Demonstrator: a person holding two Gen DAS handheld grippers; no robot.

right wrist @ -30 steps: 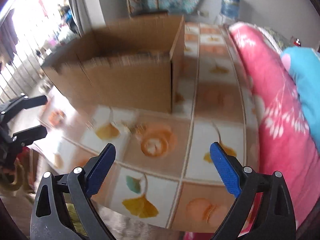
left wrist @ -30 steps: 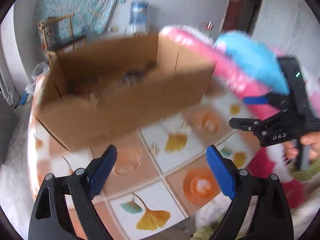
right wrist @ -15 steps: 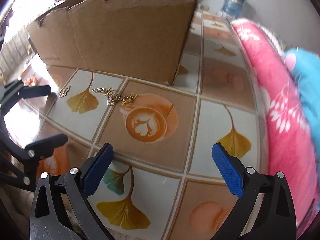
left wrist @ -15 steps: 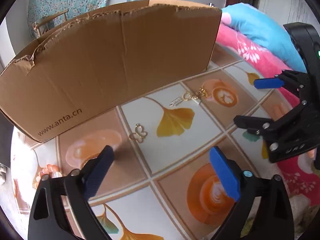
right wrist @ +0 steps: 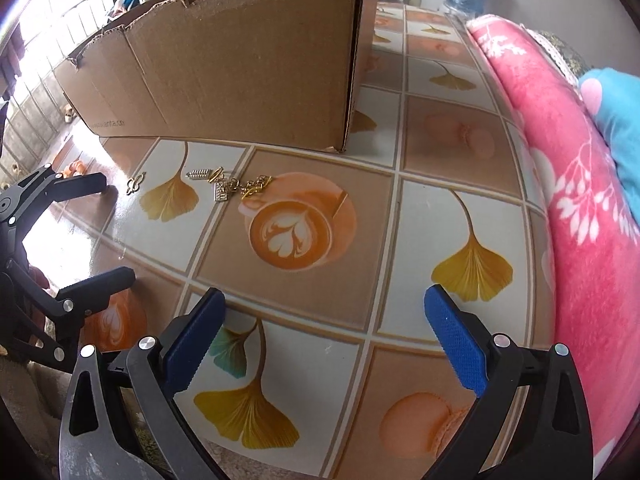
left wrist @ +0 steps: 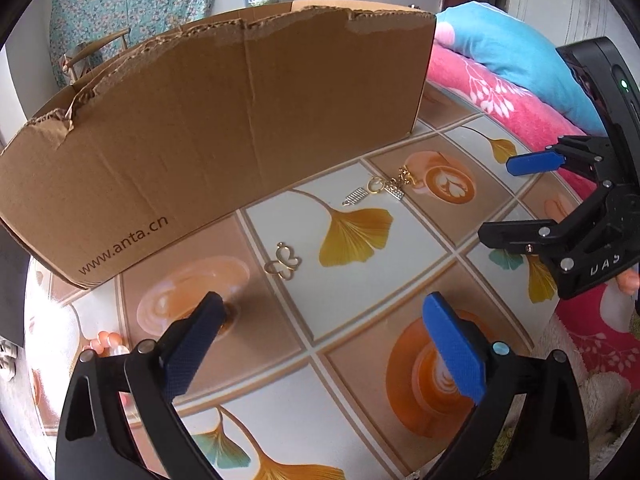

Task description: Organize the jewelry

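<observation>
Blk tongs [left wrist: 320,336], blue pads [left wrist: 454,346]

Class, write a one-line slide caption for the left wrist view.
Open left gripper above a patterned table, facing a butterfly charm, more gold trinkets and a cardboard box.

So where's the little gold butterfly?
The gold butterfly charm lies flat on the patterned tablecloth, in front of the cardboard box. In the left wrist view it sits left of the yellow leaf print, apart from the jewelry pile.

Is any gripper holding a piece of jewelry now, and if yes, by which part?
Nothing is held. The left gripper and the right gripper are both open and empty. The butterfly charm and the gold chain pieces lie on the table.
</observation>
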